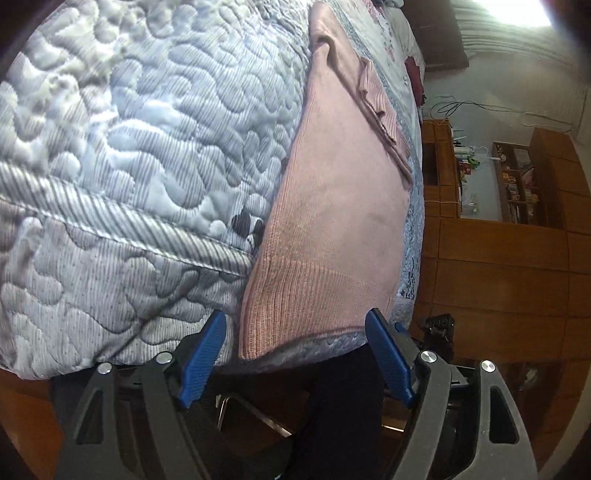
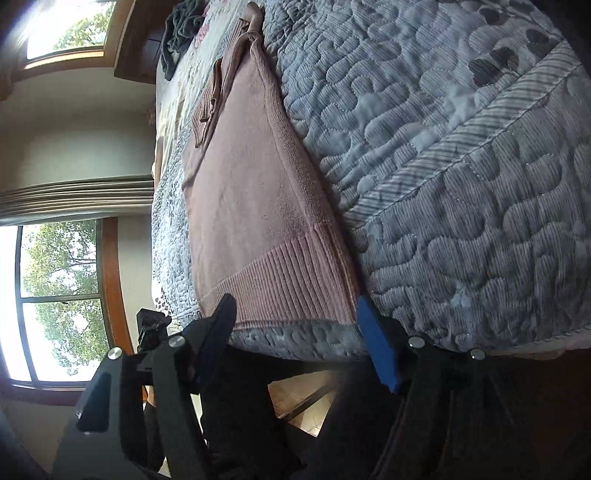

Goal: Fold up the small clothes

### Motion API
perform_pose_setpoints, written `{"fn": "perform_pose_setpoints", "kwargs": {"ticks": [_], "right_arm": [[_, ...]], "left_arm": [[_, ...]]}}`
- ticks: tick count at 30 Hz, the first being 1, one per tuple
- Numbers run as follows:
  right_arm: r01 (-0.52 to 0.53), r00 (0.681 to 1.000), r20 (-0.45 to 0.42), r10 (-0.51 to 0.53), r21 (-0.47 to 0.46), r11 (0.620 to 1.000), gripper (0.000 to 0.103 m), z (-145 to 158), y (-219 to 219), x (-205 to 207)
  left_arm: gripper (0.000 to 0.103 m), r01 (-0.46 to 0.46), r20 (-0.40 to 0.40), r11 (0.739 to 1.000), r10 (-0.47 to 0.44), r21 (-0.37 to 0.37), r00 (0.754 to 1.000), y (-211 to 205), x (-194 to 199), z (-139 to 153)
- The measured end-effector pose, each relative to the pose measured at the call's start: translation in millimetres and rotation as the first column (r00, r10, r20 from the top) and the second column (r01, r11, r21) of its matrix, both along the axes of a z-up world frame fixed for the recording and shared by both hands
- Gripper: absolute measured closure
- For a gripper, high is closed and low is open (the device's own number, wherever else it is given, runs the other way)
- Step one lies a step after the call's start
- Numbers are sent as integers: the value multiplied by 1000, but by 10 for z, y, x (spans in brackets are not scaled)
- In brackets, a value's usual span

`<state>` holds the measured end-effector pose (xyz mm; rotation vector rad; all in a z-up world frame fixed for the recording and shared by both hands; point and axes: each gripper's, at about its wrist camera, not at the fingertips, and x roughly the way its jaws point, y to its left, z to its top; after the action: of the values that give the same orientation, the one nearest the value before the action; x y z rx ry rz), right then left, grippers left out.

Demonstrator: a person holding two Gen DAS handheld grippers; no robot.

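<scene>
A pink knit sweater lay spread flat on a bed covered by a pale blue quilted bedspread, its ribbed hem close to the near edge of the bed and its body running away toward the far end. One sleeve was folded across the upper body of the garment, its ribbed cuff resting on the pink knit. The left gripper hovered at the hem with its blue-padded fingers spread wide, released and gripping nothing; the near corner of the hem sat between the two pads, and neither pad was clearly touching the cloth. In the right wrist view the same sweater showed from its other side, and the right gripper likewise stood open, its two fingers straddling the ribbed hem just at the bed's edge, with no fabric pinched. A dark crumpled garment lay near the far end of the bed, well apart from the sweater. Wooden cabinets with shelves stood beyond the bed in the left view, and windows with trees outside showed in the right view. A person's dark-clothed legs appeared below the bed edge.
</scene>
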<state>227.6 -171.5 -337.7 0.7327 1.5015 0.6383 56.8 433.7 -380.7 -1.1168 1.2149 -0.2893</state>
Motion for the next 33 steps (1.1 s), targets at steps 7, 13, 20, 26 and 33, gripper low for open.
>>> {"fn": "perform_pose_setpoints", "kwargs": {"ticks": [7, 13, 20, 26, 33], "right_arm": [[-16, 999, -32, 14, -59, 998, 38, -288, 191, 76], [-45, 998, -44, 42, -53, 998, 38, -375, 288, 183], [-84, 995, -62, 82, -28, 996, 39, -457, 317, 271], [-130, 989, -66, 130, 8, 991, 43, -474, 211, 243], [-185, 979, -78, 186, 19, 983, 92, -511, 273, 185]], "left_arm": [[25, 13, -60, 1000, -14, -20, 998, -198, 122, -240], [25, 34, -73, 999, -36, -35, 997, -337, 230, -372], [33, 41, -74, 998, -44, -50, 996, -283, 226, -419], [40, 42, -63, 996, -48, -81, 997, -260, 195, -429], [92, 46, -81, 995, -53, -85, 995, -330, 151, -441]]}}
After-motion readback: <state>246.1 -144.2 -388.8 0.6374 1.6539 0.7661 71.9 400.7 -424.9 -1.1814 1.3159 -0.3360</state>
